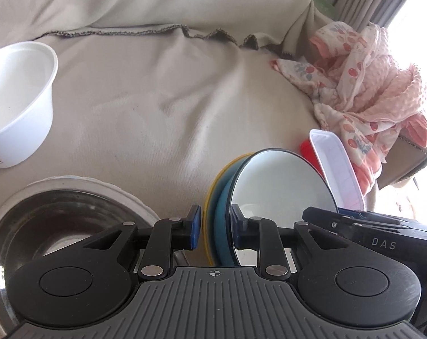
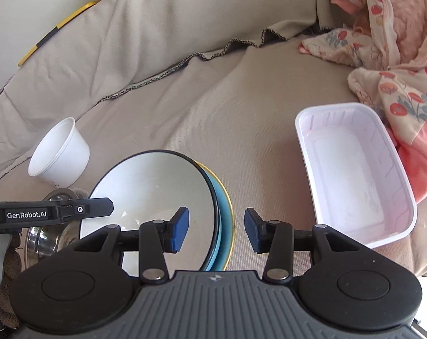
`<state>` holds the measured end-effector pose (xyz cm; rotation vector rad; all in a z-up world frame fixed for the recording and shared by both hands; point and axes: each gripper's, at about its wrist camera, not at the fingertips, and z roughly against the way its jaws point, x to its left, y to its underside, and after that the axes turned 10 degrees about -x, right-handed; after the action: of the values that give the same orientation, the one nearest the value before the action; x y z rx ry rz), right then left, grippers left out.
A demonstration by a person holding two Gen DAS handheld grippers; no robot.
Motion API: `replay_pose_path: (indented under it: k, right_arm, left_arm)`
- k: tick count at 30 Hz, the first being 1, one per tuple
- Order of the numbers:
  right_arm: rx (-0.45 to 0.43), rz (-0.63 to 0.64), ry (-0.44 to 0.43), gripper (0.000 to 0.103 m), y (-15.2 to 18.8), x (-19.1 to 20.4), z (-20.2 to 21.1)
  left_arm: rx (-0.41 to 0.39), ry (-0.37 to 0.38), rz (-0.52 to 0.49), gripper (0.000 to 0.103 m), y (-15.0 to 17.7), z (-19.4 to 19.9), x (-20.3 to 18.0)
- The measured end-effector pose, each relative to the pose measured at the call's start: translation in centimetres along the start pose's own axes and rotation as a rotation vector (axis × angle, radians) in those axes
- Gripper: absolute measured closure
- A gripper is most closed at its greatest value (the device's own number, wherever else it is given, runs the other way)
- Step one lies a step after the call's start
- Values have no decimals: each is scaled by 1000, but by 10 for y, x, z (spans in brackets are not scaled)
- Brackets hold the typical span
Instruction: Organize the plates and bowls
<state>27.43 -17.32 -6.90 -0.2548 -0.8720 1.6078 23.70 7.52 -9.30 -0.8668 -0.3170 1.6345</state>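
My left gripper jaws narrow, clamping rims of stacked white, blue, yellow plates held on edge; my right gripper jaws wide, straddling same stack's rim, gripping nothing; plastic tray beyond on sofa

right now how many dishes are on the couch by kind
stacked plates, held on edge (white, blue, yellow): 3
white plastic cup-bowl: 1
steel bowl: 1
white rectangular tray: 1
total: 6
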Motion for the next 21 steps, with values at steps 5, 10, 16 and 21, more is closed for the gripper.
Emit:
replay_pose_path:
  k: [5,10,16,21]
  right_arm:
    - [72,-61,-37,56,12,-6,-14]
    - [115,-112,-109,53,22,-3,-22]
    - [94,-47,-98,53,25,5,-21]
    - [104,-165,-139,55,21,-14,-31]
  left_arm:
    - [19,15,22,79,3,-11,2]
    - [21,27,44,79,4,-14,5]
    - [20,54,96,77,3,-15,13]
    - [13,60,110,77,2,-16,15]
